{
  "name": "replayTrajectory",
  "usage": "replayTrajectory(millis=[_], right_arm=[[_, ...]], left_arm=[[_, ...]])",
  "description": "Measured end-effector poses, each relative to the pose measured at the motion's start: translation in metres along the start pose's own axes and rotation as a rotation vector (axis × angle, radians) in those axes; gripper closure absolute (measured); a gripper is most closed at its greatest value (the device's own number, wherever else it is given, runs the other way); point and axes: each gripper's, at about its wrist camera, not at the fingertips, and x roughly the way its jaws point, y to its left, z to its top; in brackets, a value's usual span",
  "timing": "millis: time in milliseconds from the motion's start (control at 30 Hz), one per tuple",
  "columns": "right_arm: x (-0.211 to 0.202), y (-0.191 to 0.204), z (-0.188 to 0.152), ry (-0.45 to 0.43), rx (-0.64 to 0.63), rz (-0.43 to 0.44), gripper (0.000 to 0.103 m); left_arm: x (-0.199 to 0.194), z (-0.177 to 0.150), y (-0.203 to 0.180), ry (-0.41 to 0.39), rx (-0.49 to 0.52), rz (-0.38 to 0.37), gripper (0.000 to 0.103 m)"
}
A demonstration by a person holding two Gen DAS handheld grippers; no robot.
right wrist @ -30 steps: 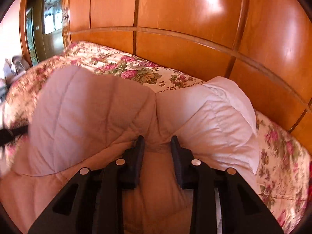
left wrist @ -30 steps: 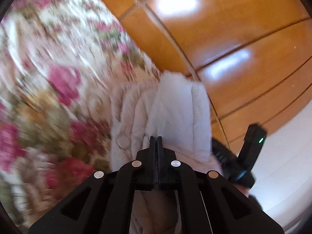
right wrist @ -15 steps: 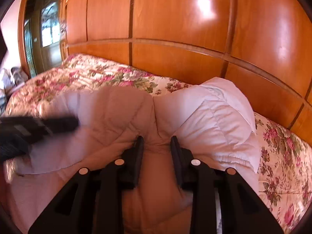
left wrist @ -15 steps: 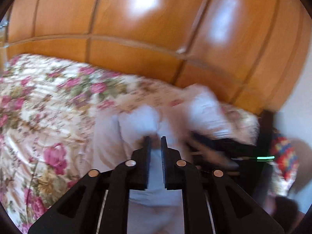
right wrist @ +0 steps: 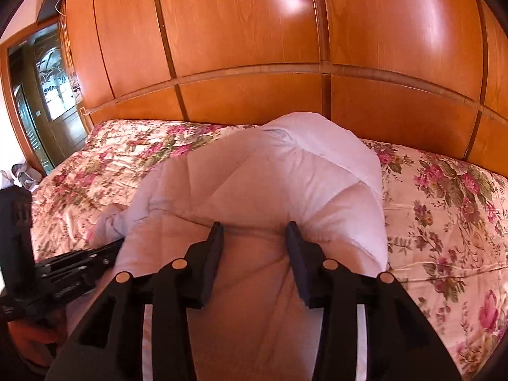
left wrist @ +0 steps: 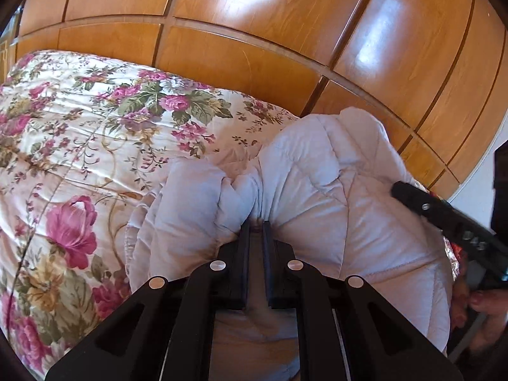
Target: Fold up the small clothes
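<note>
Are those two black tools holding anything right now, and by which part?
The left tool pinches a bunched fold of the pale quilted jacket. The right tool has just been opening; the jacket lies between its fingers, but its pads look apart from the cloth.

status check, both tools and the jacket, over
Left tool pinching quilted jacket. Right tool jaws just opening, jacket between. Nothing in the way on floral bedspread.

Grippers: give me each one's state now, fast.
Left gripper: shut on the quilted jacket.
Right gripper: jaws just opened wider; jacket fabric lies between them, not pinched.
</note>
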Motion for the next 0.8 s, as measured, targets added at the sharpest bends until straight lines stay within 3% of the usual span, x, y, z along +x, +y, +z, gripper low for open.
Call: replayTrajectory(millis=[267,800], right_arm=[[0.011,0.003,-0.005,-0.015,-0.012,-0.047,0.061],[-0.013,0.013,-0.010,-0.052,-0.060,-0.090,0.055]], left_arm=[[0.019,0.005,0.014,0.029,-0.035,-0.071,0.095],[-0.020,-0.005,-0.002,-0.008,0.020,0.005,0.095]])
